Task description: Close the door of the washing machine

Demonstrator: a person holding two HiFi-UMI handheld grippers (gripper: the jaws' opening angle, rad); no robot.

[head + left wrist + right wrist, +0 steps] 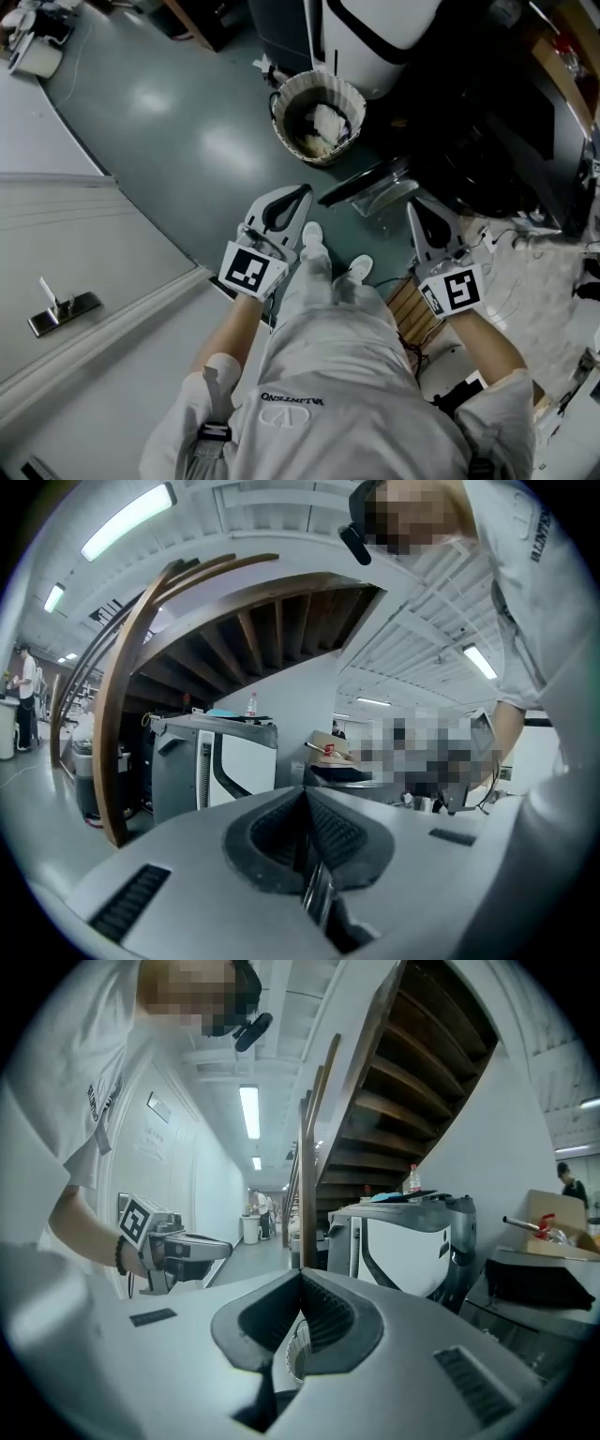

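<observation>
While my left tool point(298, 197) and right tool point(417, 211) are pressed together, empty | step: approach, door untouched | next: push door point(370, 190) at 12 o'clock shut

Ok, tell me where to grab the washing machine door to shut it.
Take the washing machine door by its free end, the dark rim nearest the left tool. It stands open with that edge upward, so coming from above, jaws across the rim, looks best; the tool is shut and must open first. The bulging glass seems poor to pinch.
</observation>
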